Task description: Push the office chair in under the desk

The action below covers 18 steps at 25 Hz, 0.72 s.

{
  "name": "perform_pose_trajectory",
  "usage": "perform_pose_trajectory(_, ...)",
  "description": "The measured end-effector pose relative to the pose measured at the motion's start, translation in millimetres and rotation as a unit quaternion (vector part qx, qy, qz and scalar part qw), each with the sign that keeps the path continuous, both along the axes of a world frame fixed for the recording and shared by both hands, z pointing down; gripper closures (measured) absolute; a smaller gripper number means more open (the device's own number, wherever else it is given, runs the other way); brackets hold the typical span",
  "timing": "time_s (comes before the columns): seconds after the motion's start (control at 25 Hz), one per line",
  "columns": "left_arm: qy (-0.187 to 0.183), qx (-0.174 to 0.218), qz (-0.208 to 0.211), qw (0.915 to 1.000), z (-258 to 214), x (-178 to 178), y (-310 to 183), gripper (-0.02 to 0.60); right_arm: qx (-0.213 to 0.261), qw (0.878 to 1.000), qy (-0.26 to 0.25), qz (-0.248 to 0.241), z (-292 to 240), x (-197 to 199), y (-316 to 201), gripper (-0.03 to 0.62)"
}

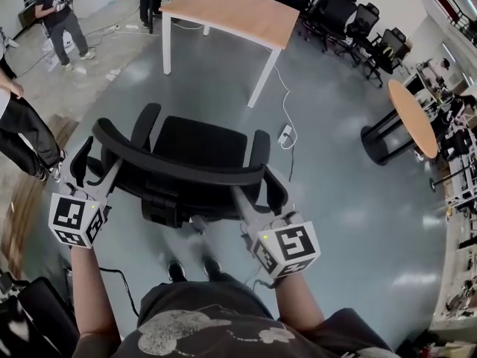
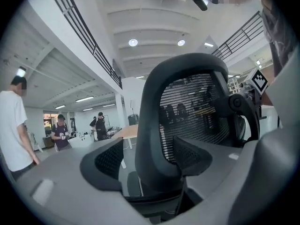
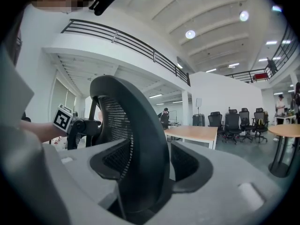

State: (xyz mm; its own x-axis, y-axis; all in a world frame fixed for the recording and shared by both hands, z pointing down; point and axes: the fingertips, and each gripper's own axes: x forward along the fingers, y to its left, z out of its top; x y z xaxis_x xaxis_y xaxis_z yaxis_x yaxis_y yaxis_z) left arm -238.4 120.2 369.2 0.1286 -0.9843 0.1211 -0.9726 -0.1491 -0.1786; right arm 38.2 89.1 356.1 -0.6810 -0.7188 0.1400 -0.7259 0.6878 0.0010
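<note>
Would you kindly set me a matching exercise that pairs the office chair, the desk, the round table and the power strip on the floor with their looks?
Things:
1. office chair
2. desk
3. round table
4. power strip

Looks:
A. wooden top on white legs
B. black, with a mesh backrest
C. white, lying on the grey floor
D. wooden top on a dark base

Pairs: 1-B, 2-A, 3-D, 4-C

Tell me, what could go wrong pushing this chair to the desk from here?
A cable runs across the floor from a plug block beside the chair toward the desk; the chair could catch on it. The left claw and right claw stand open around the chair's back rim, unclamped, so the chair might swivel or slip away when pushed.
</note>
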Motion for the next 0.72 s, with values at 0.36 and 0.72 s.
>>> perform_pose_trajectory(0.36,0.042,0.030,0.024,0.9984,7,7,-7,0.371,0.001,1.000,-0.011,0.014,6,7,0,0.352)
perform_pose_trajectory(0.72,0.044,0.038,0.027,0.9980,-4,-1,-23,0.372,-0.012,1.000,-0.026,0.002,-4,-4,-17,0.356)
